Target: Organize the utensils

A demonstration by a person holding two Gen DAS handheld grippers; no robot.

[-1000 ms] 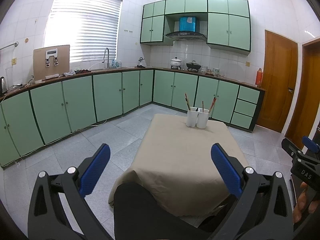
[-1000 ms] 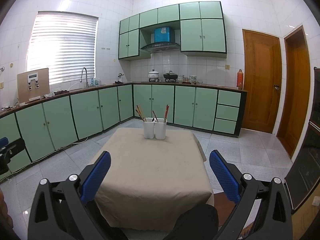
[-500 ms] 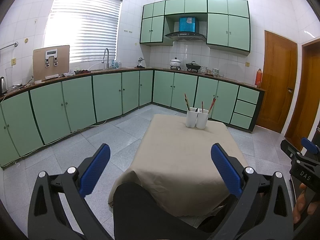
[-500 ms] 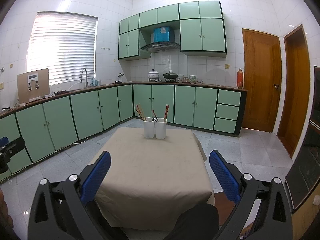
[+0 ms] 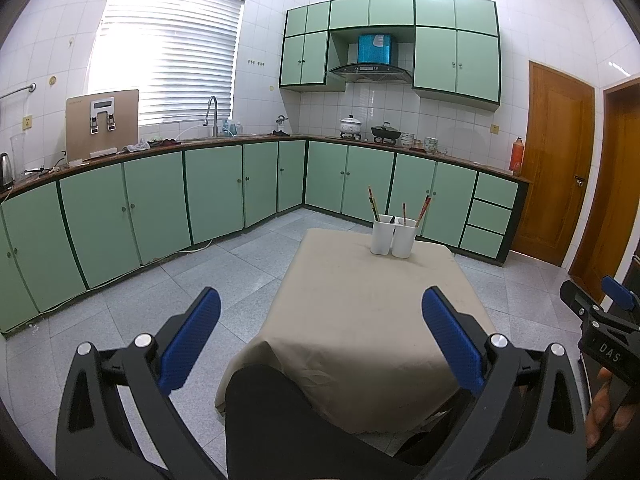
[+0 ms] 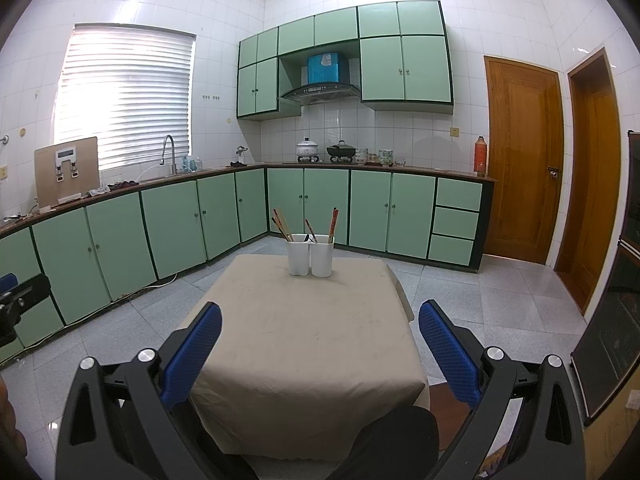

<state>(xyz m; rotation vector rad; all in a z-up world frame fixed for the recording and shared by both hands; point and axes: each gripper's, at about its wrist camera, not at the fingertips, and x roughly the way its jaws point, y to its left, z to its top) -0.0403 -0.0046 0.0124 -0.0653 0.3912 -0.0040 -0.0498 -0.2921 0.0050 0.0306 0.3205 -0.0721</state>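
Nothing much has moved since the earlier frames; both views hold almost the same framing. Left gripper [image 5: 320,320] is spread wide, grasping nothing, low over the near edge of the cloth-covered tabletop [image 5: 372,320]. Right gripper [image 6: 320,332] is likewise released and empty. Two white cups [image 6: 311,254] stand touching side by side, well ahead of both grippers at the tabletop's far end, with chopsticks [image 6: 283,223] sticking up tilted from them. Right gripper also shows at the left view's right edge.
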